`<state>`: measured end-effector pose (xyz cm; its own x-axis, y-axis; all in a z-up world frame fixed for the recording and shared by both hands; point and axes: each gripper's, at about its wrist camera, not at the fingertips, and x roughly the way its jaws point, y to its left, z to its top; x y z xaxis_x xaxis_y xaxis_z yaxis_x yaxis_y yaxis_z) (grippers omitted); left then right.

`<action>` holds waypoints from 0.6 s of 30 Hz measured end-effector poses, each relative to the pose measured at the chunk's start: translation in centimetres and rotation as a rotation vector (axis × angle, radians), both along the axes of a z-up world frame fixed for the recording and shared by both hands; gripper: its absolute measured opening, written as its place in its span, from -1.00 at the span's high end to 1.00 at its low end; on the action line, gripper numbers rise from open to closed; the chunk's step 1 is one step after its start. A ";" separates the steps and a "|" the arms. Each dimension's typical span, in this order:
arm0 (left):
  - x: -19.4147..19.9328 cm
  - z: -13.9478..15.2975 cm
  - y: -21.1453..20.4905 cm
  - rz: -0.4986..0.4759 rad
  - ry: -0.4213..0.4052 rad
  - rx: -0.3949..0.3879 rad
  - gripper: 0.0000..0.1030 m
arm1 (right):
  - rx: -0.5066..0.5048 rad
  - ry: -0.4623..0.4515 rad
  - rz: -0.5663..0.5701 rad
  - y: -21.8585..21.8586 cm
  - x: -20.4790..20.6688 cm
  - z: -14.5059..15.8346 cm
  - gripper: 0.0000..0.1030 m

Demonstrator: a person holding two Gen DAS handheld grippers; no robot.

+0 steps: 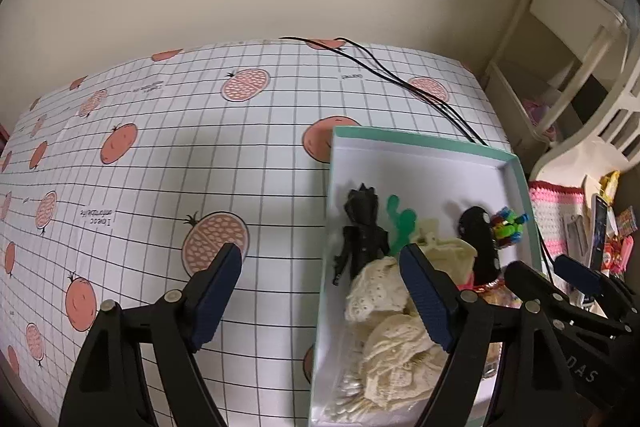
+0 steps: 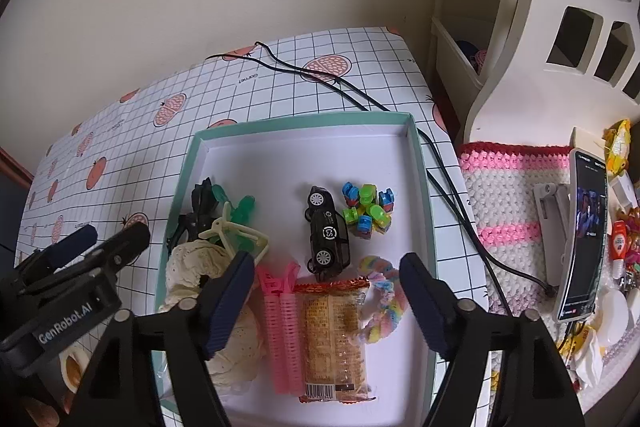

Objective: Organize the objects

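Jaws of the right gripper (image 2: 327, 301) stand apart, empty, above the snack packet (image 2: 334, 337) and pink rollers (image 2: 280, 323) at the near end of the box (image 2: 420, 163). Left gripper (image 1: 320, 301) likewise spread, holding nothing, straddling the box's left wall near the lace (image 1: 380, 291). Recommended: settle on one item, descend squarely, avoid snagging neighbours. Box sits by the table's (image 2: 120, 155) right edge. Toy car (image 2: 326, 229) roof reads "CS"; left gripper body reads "GenRobot.AI".

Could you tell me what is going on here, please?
A person holds two handheld grippers over a teal-rimmed box on a fruit-print table. The box already holds a black toy car, coloured blocks, pink hair rollers, a snack packet and lace cloths. The left gripper and right gripper are both open and hold nothing.
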<state>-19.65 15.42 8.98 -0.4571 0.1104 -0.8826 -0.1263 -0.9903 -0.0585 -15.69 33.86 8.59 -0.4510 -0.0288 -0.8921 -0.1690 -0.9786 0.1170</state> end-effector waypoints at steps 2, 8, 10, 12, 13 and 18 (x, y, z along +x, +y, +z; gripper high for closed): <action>-0.1 -0.1 -0.4 0.016 0.001 -0.002 -0.67 | -0.001 0.000 0.000 0.0 0.0 0.0 -0.60; -0.3 -0.5 -1.3 0.060 0.000 -0.015 -0.84 | 0.005 0.006 0.005 -0.3 -0.1 -0.1 -0.89; -0.3 -0.6 -1.5 0.069 -0.001 -0.015 -0.90 | 0.008 0.012 0.006 -0.3 -0.1 0.0 -0.95; -0.4 -0.7 -1.7 0.075 -0.002 -0.015 -0.90 | 0.008 0.016 0.004 -0.2 -0.1 0.0 -0.97; -0.4 -0.7 -1.8 0.080 -0.001 -0.017 -0.90 | 0.007 0.017 0.004 -0.2 -0.1 0.0 -0.99; -0.6 -0.8 -2.2 0.101 -0.002 -0.020 -0.90 | -0.001 0.022 0.003 -0.2 -0.1 0.0 -1.00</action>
<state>-20.23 13.19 8.20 -0.4632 0.0464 -0.8850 -0.0256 -0.9989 -0.0389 -15.81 33.69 8.55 -0.4707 -0.0311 -0.8817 -0.1636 -0.9790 0.1219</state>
